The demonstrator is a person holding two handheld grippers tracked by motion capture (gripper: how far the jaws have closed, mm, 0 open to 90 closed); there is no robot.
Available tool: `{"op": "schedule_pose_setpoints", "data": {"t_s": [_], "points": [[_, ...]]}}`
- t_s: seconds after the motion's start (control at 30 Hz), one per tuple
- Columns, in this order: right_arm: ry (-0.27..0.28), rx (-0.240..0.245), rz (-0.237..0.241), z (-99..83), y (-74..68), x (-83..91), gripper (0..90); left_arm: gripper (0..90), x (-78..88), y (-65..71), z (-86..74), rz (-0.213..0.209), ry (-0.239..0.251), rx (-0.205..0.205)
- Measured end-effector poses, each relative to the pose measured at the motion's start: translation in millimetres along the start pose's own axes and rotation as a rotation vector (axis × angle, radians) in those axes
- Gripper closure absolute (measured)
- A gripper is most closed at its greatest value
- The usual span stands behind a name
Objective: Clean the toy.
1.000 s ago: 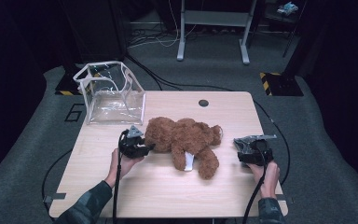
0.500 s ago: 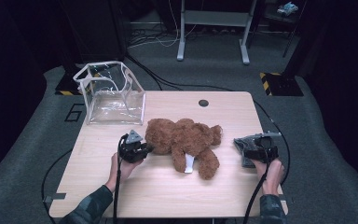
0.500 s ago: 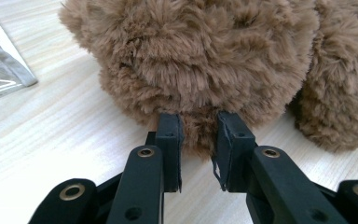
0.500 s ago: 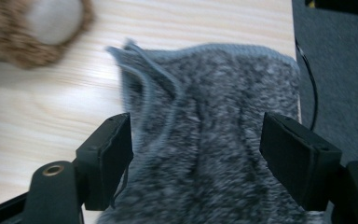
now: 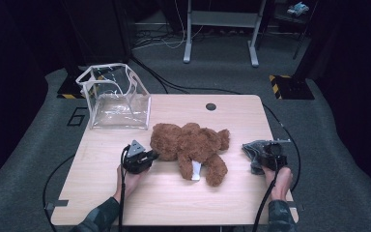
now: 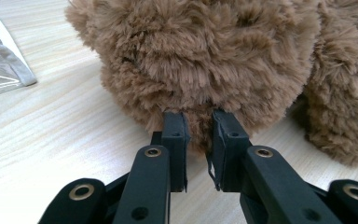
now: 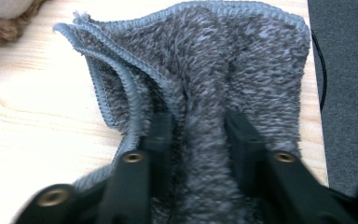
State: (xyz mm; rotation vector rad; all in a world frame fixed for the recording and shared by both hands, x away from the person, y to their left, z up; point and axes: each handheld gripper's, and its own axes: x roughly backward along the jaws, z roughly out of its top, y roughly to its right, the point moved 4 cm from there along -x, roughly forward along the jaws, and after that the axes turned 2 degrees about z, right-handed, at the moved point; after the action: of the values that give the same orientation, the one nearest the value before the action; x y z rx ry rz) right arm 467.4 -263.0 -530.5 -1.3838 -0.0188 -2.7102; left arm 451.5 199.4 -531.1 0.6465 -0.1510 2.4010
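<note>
A brown plush teddy bear lies on its back in the middle of the wooden table. My left gripper is at the bear's left end. In the left gripper view its jaws have just been closing and now pinch a tuft of the bear's fur, so the left gripper is shut on it. A grey knitted cloth lies near the table's right edge. The right gripper has just been closing too. In the right gripper view a ridge of the cloth is squeezed in the right gripper.
A clear plastic bag with white trim stands open at the back left of the table, and its corner is in the left gripper view. A white tag hangs from the bear. A round cable hole sits near the far edge.
The left gripper has crept closer to the bear's head. The grey cloth looks more bunched under the right gripper. The bear has stayed where it was.
</note>
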Motion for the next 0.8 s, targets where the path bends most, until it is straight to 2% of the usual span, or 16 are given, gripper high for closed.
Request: {"op": "schedule_pose_setpoints", "data": {"t_s": [0.13,0.2,0.33,0.47,0.63,0.8], "points": [[0.012,0.013,-0.004,0.6,-0.7,1.1,76.8,79.4,-1.4,-0.7,-3.2,0.001,-0.001,0.008],[0.017,-0.001,0.006,1.4,-2.2,4.1,77.3,80.0,-2.0,-1.5,-4.0,0.003,0.001,0.009],[0.037,-0.001,0.035,6.3,-7.2,13.8,77.3,81.2,-4.6,-2.8,-7.2,0.001,-0.007,0.020],[0.067,0.051,0.064,16.4,-17.8,26.6,77.4,84.4,-7.1,-3.0,-11.1,0.004,-0.019,0.021],[0.091,0.074,0.107,28.4,-34.6,42.9,77.4,85.4,-7.0,-3.7,-11.1,0.002,-0.023,0.020],[0.144,0.109,0.157,42.5,-51.6,62.9,77.7,85.5,-7.2,-3.4,-11.1,0.002,-0.018,0.022]]}}
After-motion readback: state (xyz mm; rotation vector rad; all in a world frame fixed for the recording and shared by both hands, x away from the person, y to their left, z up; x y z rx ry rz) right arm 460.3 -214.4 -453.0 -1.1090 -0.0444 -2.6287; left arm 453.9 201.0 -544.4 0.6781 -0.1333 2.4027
